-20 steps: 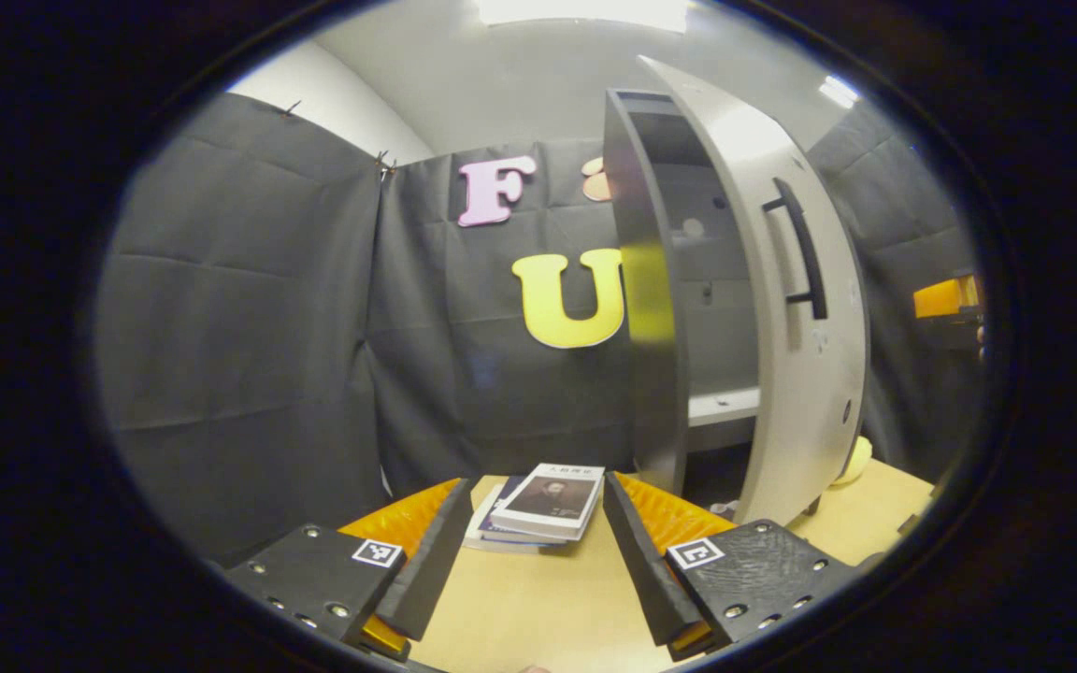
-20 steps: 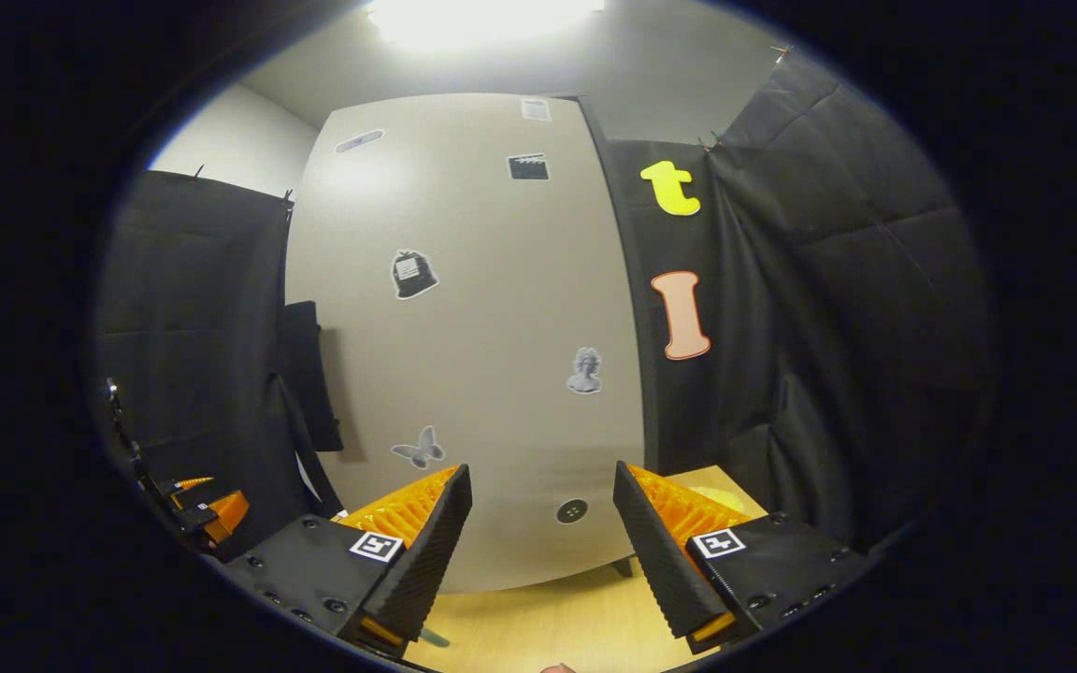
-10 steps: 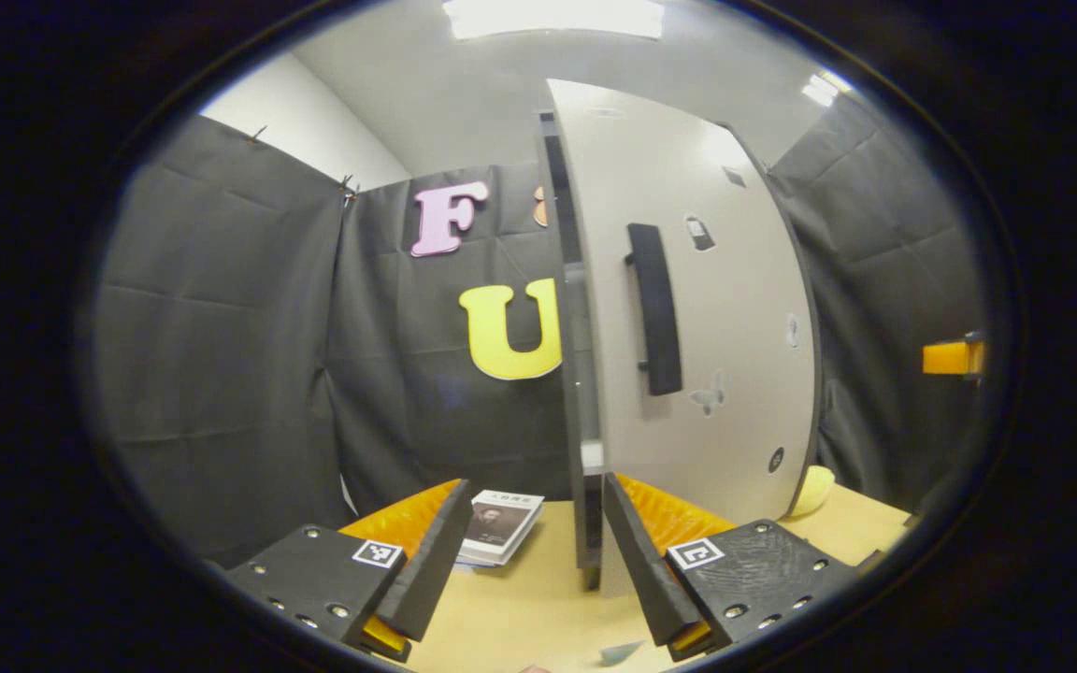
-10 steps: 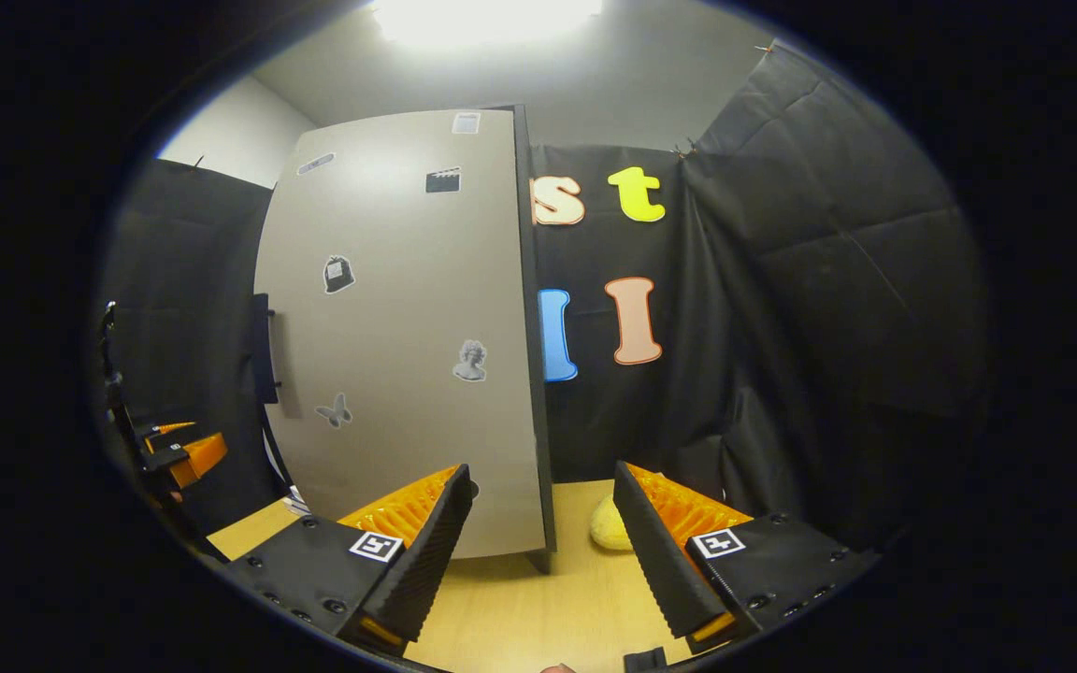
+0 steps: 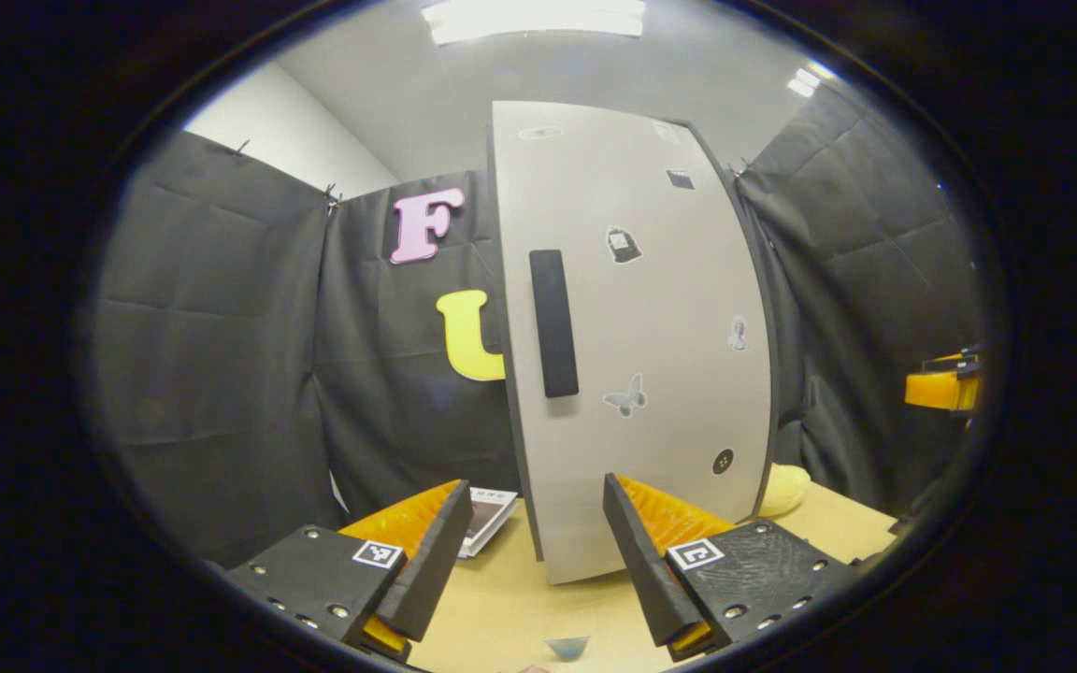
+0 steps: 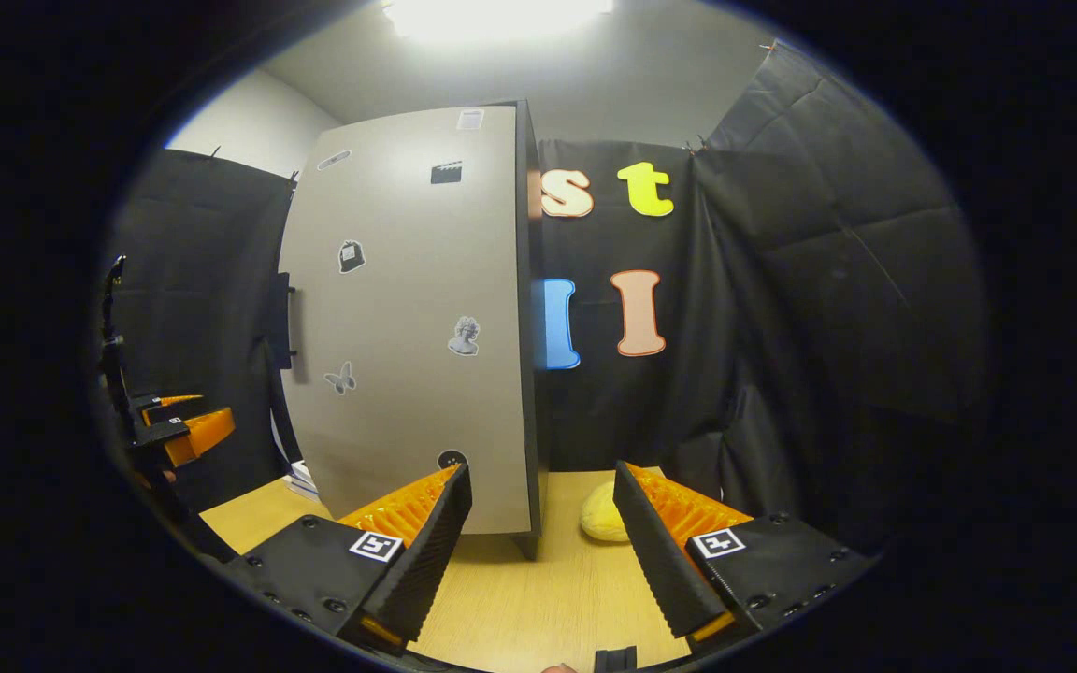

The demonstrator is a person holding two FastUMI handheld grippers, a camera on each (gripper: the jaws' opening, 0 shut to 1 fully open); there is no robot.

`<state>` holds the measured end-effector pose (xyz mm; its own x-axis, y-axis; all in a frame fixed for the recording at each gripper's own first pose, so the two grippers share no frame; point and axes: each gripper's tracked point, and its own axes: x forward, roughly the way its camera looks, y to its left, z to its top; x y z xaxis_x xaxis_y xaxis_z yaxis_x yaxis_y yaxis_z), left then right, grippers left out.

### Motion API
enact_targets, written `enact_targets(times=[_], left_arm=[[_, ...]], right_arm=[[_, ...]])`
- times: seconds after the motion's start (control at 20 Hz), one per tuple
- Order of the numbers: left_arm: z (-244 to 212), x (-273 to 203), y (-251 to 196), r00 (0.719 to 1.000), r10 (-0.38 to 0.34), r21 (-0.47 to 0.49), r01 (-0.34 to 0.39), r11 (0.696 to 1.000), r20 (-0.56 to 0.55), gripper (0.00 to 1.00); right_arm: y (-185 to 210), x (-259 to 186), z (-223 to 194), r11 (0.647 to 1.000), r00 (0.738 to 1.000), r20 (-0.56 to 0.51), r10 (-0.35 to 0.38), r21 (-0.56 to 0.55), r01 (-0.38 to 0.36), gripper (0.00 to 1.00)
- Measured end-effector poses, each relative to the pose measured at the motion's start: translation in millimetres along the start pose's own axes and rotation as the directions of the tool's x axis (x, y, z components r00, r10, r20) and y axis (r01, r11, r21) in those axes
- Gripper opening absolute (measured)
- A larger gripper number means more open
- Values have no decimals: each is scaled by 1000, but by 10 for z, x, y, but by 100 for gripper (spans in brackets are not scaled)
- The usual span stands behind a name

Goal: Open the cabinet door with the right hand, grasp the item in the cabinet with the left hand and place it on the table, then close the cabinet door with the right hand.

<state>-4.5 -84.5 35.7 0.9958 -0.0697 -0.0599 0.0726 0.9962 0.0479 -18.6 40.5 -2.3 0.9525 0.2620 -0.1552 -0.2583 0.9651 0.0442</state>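
The cabinet door [image 5: 637, 346] was swung wide a second ago and now sits flat and shut, so the last step looks done. The table [image 6: 538, 598] holds the books [image 5: 487, 512] (the item taken out), lying just left of the cabinet. The left gripper [image 5: 529, 551] and right gripper [image 6: 543, 551] both gape wide, holding nothing.
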Motion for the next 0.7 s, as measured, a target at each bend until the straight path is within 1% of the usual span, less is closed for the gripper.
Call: enact_targets(times=[0.1,0.15,0.25,0.35,0.4,0.45,0.5,0.55,0.6,0.7], left_arm=[[25,8,113,1000,9,7,-9,1000,3,85],[42,22,168,1000,13,0,-13,1000,5,85],[60,27,290,1000,23,-15,-23,1000,14,85],[72,44,414,999,34,-13,-34,999,19,85],[83,45,478,999,40,-8,-40,999,24,87],[101,37,526,999,46,-1,-46,999,29,85],[103,34,568,998,50,4,-50,999,33,85],[110,36,590,998,50,6,-50,999,36,87],[94,45,617,998,50,7,-50,999,37,85],[70,54,682,998,53,1,-53,999,37,85]], right_arm=[[54,-36,56,1000,1000,15,-4,14,4,96],[90,-42,88,1000,1000,24,0,14,-1,96],[117,-51,135,1000,999,39,-18,9,18,96],[208,-51,171,1000,998,53,-16,15,15,96],[264,-12,188,1000,998,56,-15,15,15,96],[290,1,199,1000,998,60,-19,12,18,96],[323,13,214,1000,998,64,-21,9,20,96],[354,21,228,1000,997,69,-23,7,22,96],[378,18,235,1000,997,73,-23,7,23,96],[421,23,250,1000,997,79,-25,9,24,96]])
